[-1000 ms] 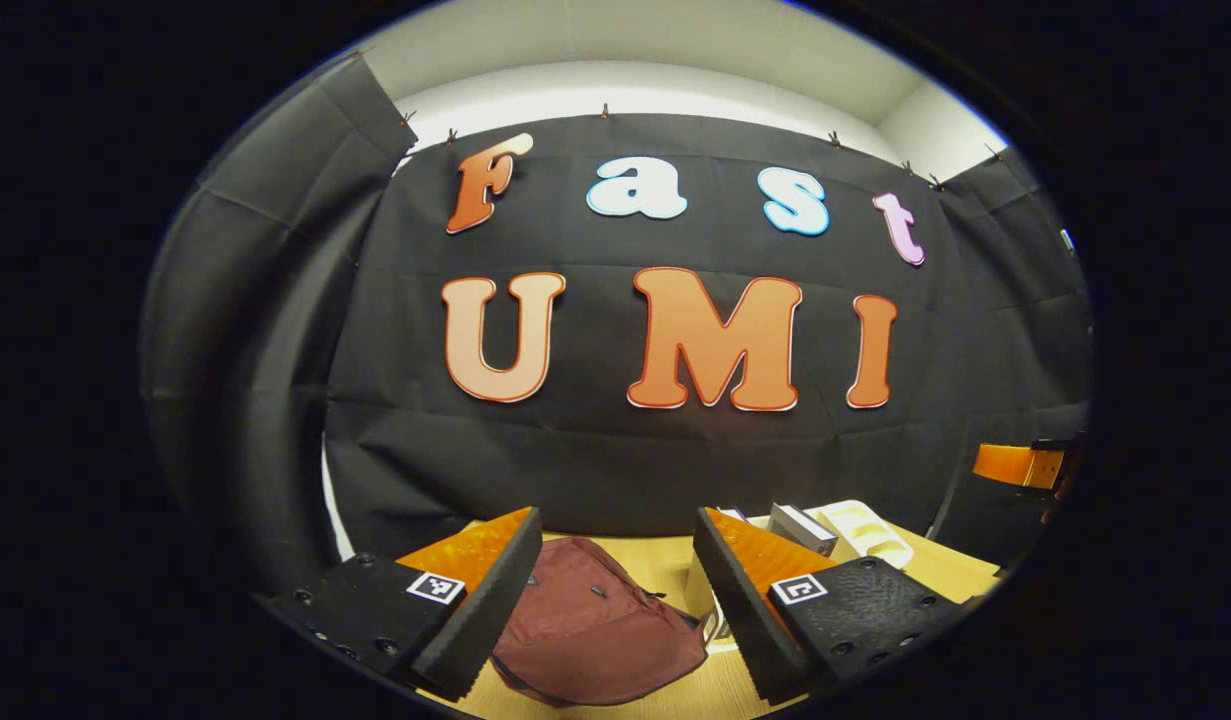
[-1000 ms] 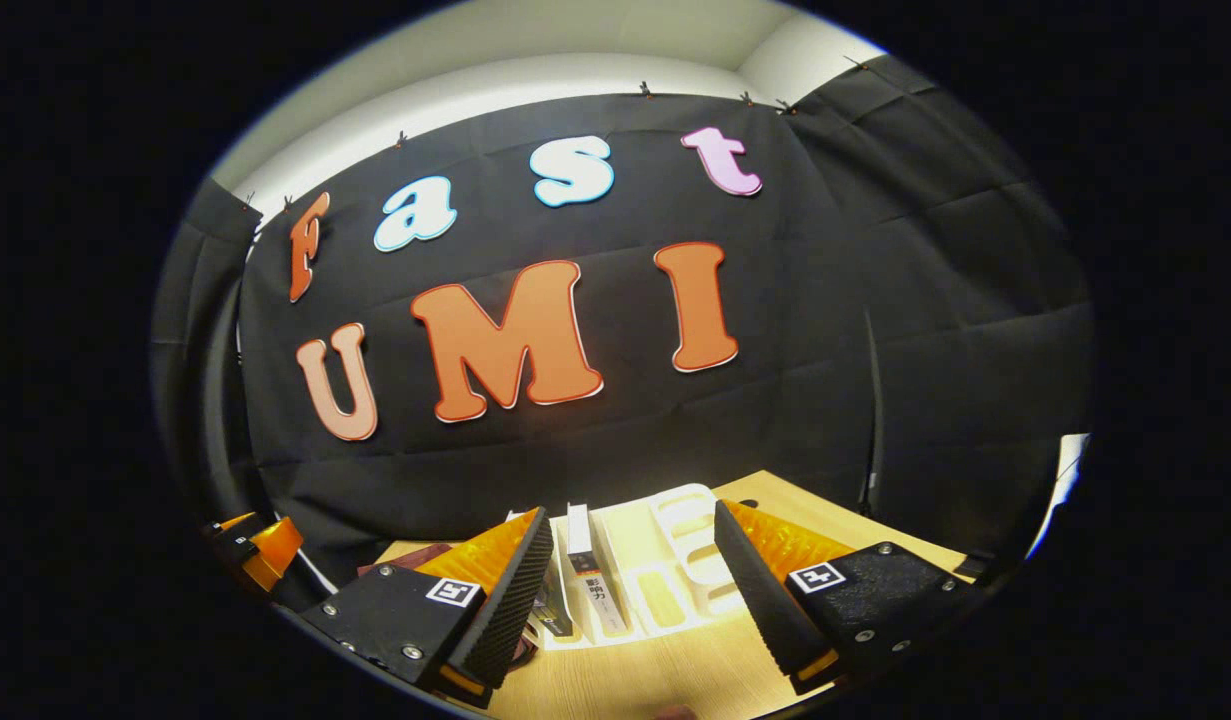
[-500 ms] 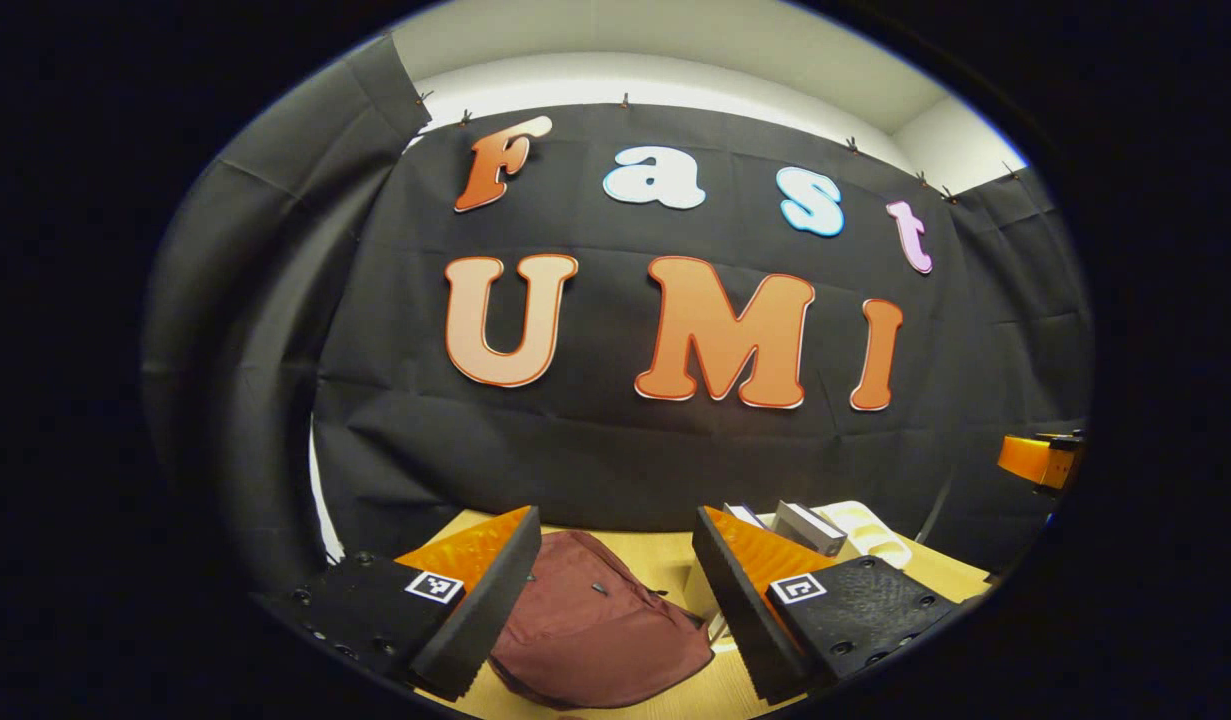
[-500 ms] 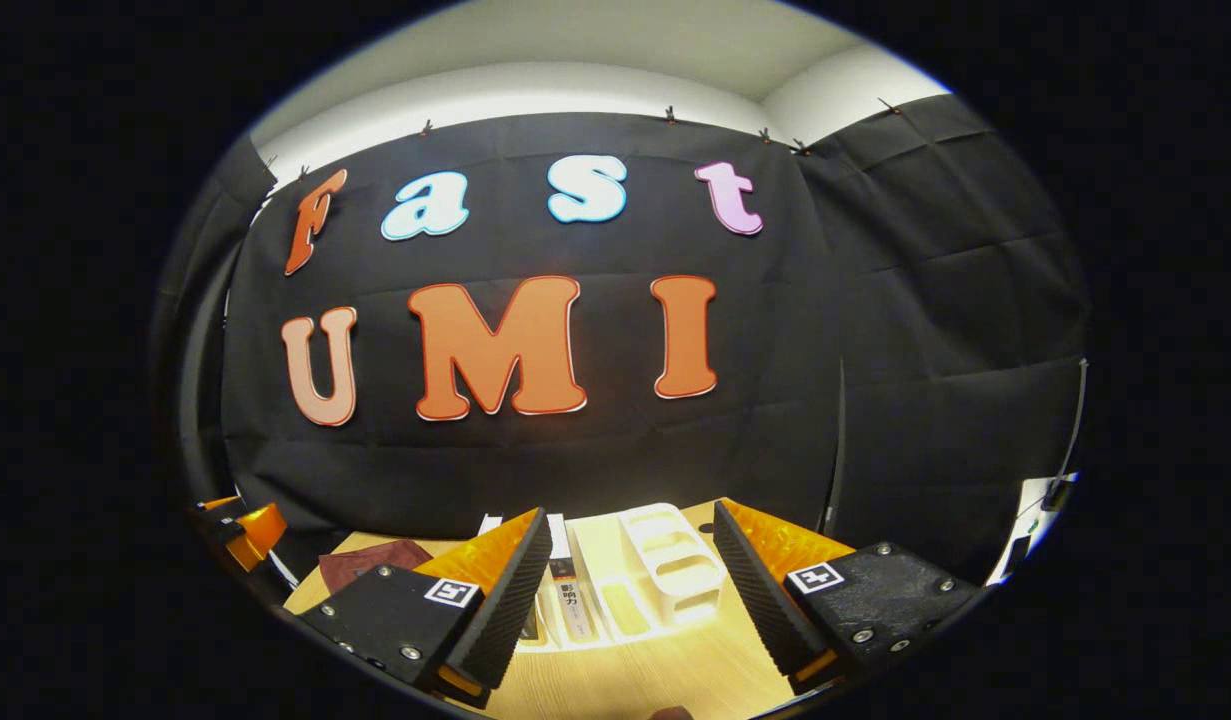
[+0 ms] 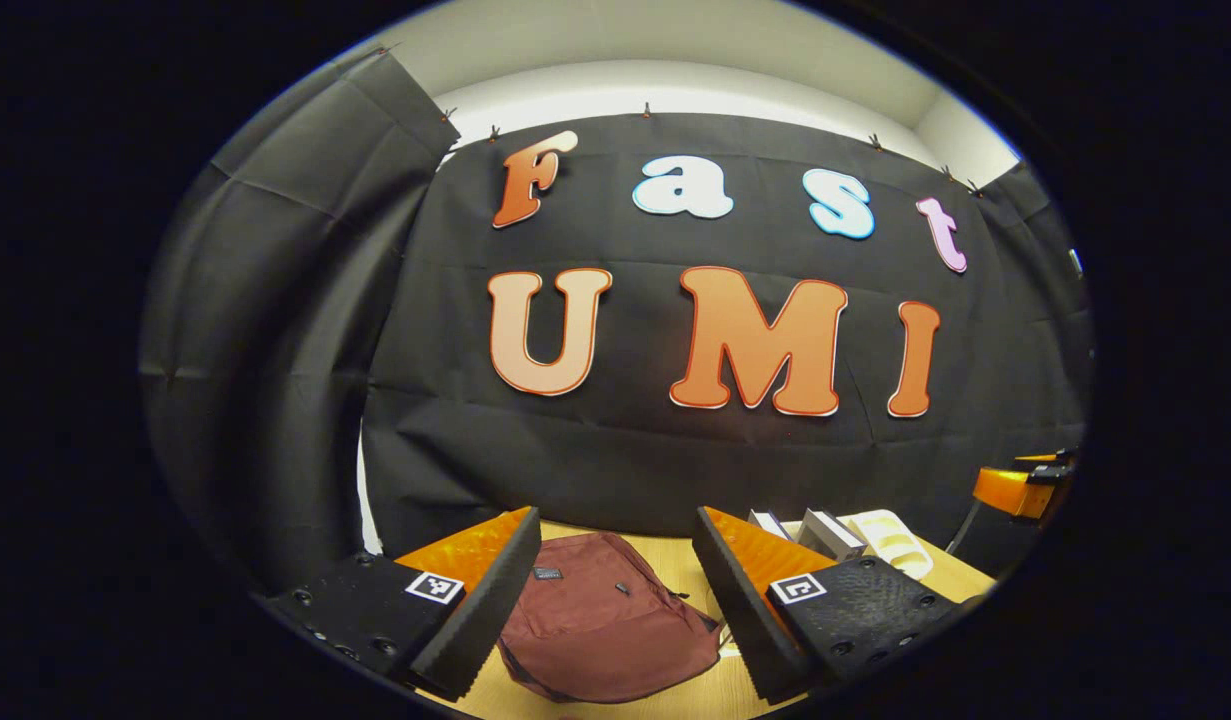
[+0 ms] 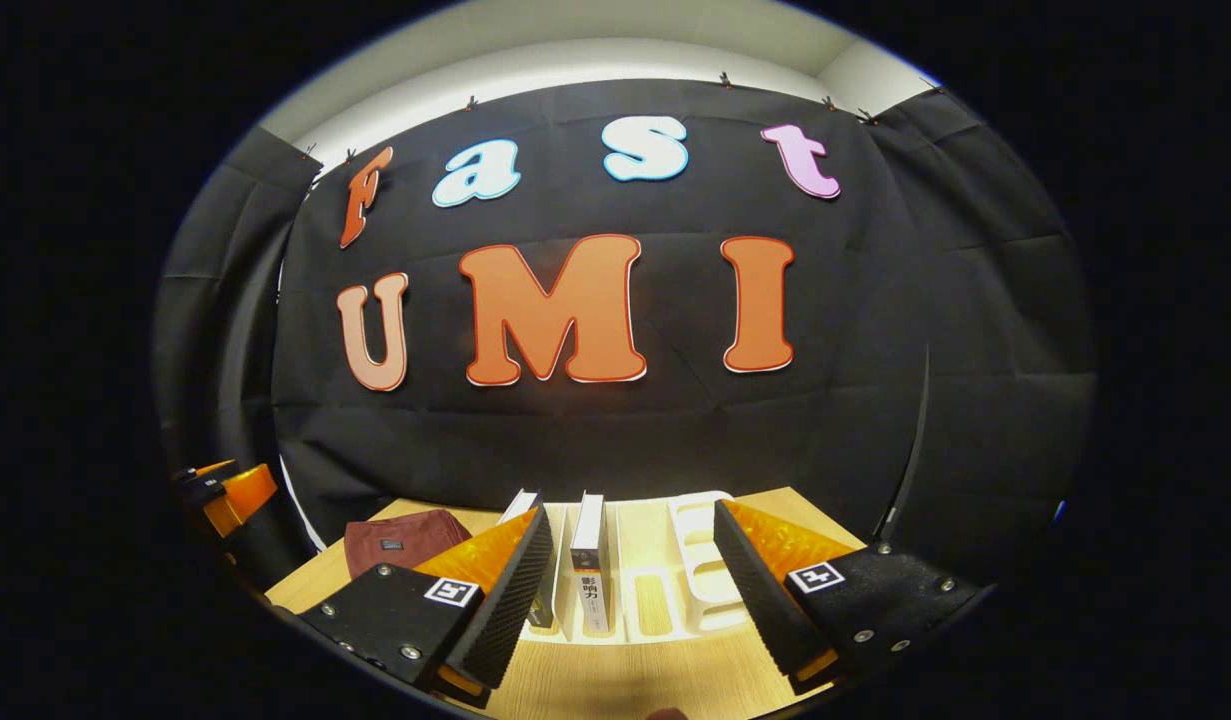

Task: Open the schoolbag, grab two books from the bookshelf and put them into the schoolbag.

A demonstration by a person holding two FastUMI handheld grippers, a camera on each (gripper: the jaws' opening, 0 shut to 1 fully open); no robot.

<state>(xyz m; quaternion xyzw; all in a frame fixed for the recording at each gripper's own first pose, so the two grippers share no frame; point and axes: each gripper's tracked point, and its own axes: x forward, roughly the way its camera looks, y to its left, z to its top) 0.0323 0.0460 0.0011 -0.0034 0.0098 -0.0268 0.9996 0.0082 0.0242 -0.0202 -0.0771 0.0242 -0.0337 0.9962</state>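
Maroon fabric schoolbag (image 5: 600, 625) lying zipped and flat on the light wooden table (image 6: 665, 680).
Two upright books (image 6: 589, 555) stand in the white slotted bookshelf (image 6: 695, 580) to its right. The left hand-held gripper (image 5: 615, 610) hovers above the bag, the right hand-held gripper (image 6: 630, 600) before the shelf, both spread wide and empty, against black cloth walls.

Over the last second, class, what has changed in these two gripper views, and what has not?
Both grippers only shifted aim: the left gripper faces the schoolbag more squarely, the right gripper the books in the bookshelf. Nothing taken or released. Both stay open; the schoolbag stays closed on the table.
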